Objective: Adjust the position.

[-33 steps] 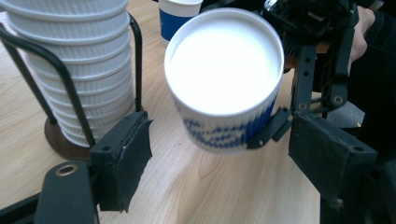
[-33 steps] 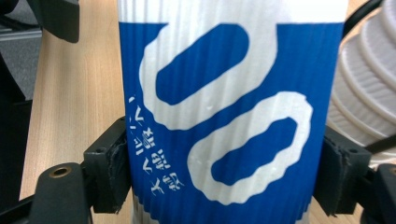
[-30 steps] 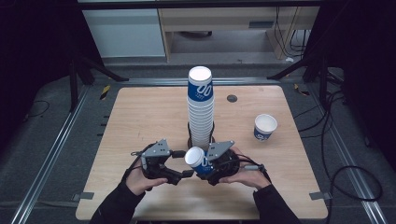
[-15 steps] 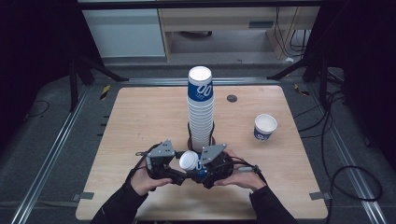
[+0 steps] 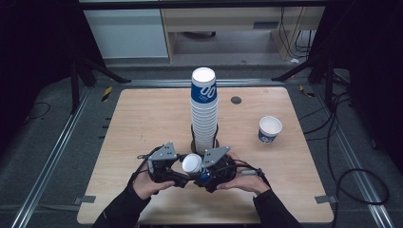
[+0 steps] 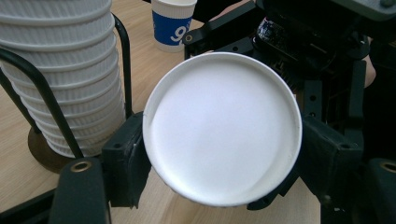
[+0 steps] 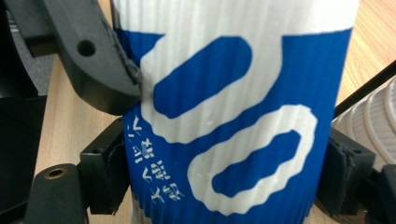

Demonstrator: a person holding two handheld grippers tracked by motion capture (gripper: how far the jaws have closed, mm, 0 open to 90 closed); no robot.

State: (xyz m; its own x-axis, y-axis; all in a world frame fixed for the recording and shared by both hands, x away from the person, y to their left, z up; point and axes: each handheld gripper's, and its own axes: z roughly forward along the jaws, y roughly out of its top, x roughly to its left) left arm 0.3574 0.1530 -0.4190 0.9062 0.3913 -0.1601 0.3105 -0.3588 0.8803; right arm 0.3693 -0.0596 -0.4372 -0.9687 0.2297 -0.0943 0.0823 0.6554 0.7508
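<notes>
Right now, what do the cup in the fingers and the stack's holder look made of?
Held cup: looks like paper with a ribbed, matte outer sleeve printed blue and white; its flat end is plain smooth white. Holder: thin black bent rods, probably painted metal wire, rising around the stacked cups from a dark round base; the finish is hard to tell.

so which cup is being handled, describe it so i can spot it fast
Start at the tall cup stack mid-table and come straight toward the person's hands. The held cup lies sideways between both tongs, its mouth facing up at the camera, unlike the lone upright cup at the right.
</notes>
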